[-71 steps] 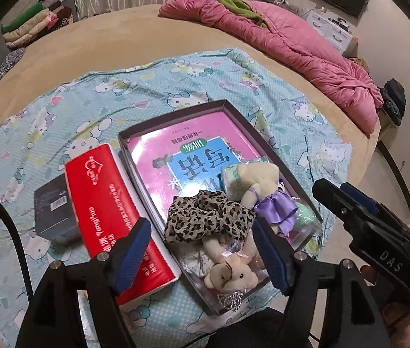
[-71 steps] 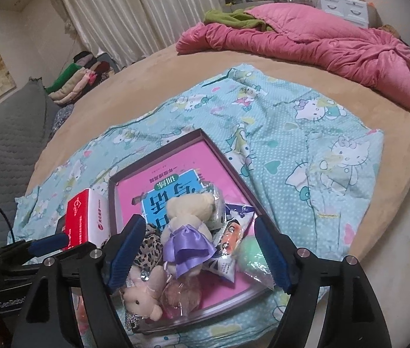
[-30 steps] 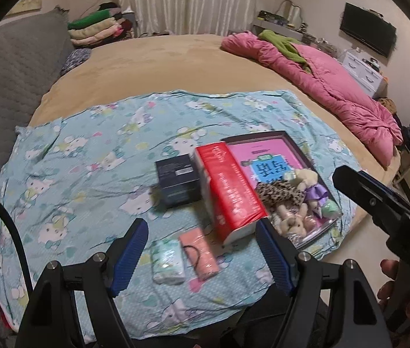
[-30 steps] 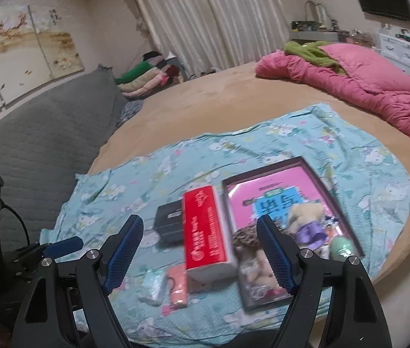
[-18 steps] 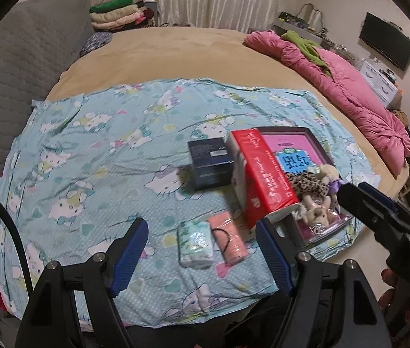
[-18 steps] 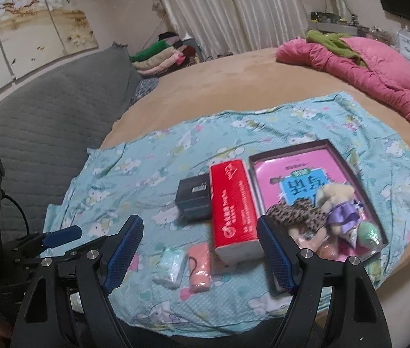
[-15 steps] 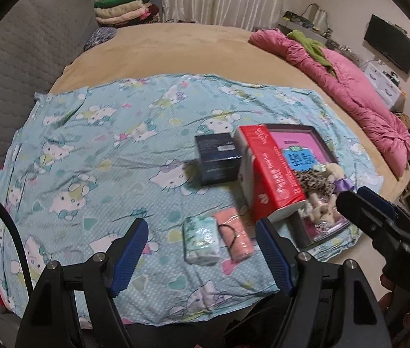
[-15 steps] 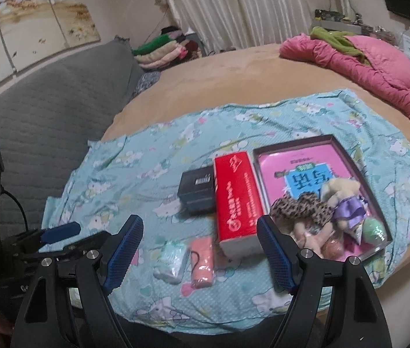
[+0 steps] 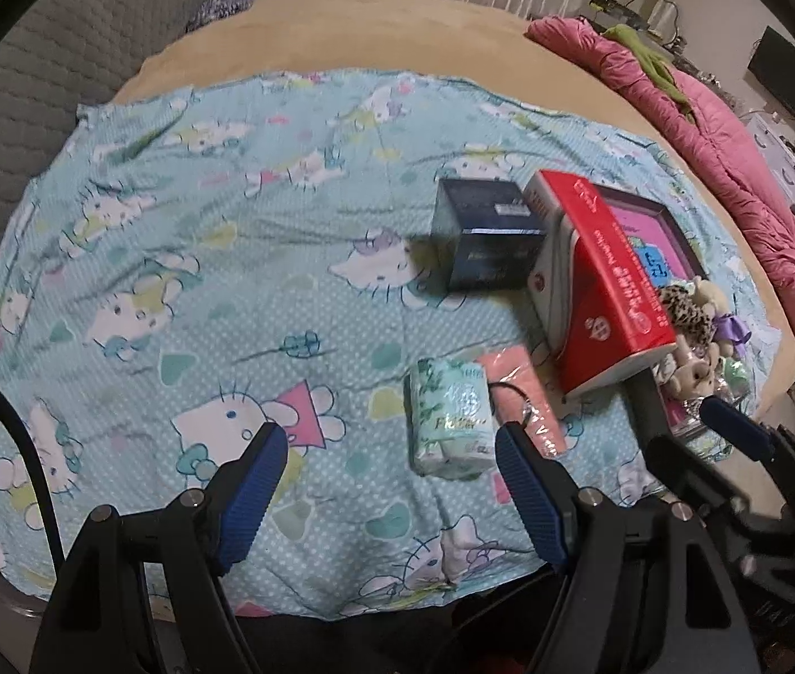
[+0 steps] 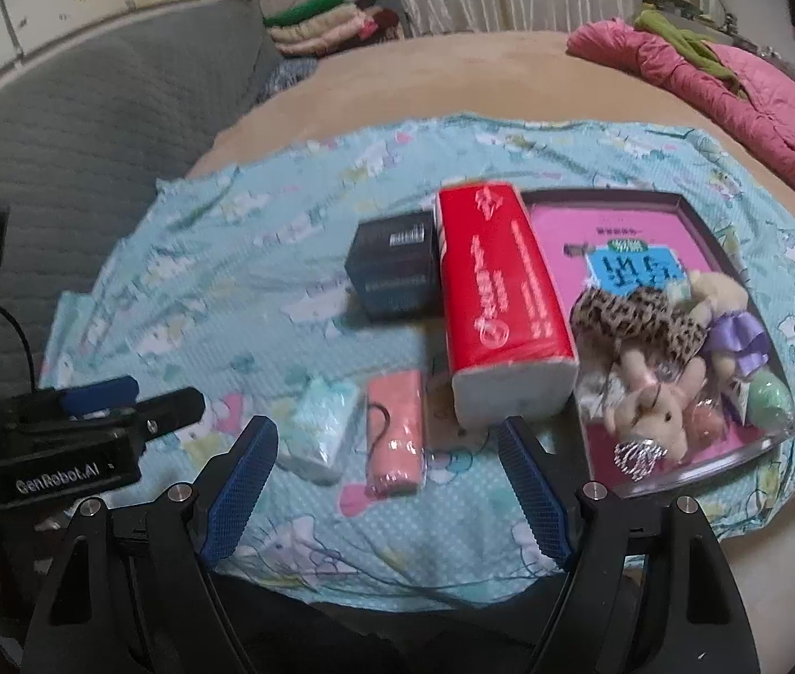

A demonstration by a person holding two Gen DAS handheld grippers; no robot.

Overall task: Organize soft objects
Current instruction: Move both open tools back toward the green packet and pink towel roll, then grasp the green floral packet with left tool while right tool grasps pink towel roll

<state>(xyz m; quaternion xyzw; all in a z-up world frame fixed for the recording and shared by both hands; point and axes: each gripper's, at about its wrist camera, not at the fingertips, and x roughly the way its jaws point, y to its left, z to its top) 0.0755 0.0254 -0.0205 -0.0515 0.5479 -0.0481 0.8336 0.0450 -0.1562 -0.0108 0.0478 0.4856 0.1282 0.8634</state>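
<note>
Both grippers over the sheet, jaws apart, nothing held.

L gripper [image 9: 391,491] hangs above the near edge of the cartoon sheet [image 9: 184,258], w/ the green tissue pack [image 9: 450,418] just ahead of its right finger; pink roll [image 9: 521,393] touching the pack's right side. R gripper [image 10: 386,483] sits over the same pair. Red pack [image 10: 501,303] lies between the dark box [image 10: 394,267] & tray [image 10: 695,466]. Plush toys [image 10: 650,410] & leopard cloth [image 10: 633,314] are piled in the tray's near end, on a pink book [image 10: 577,224].
</note>
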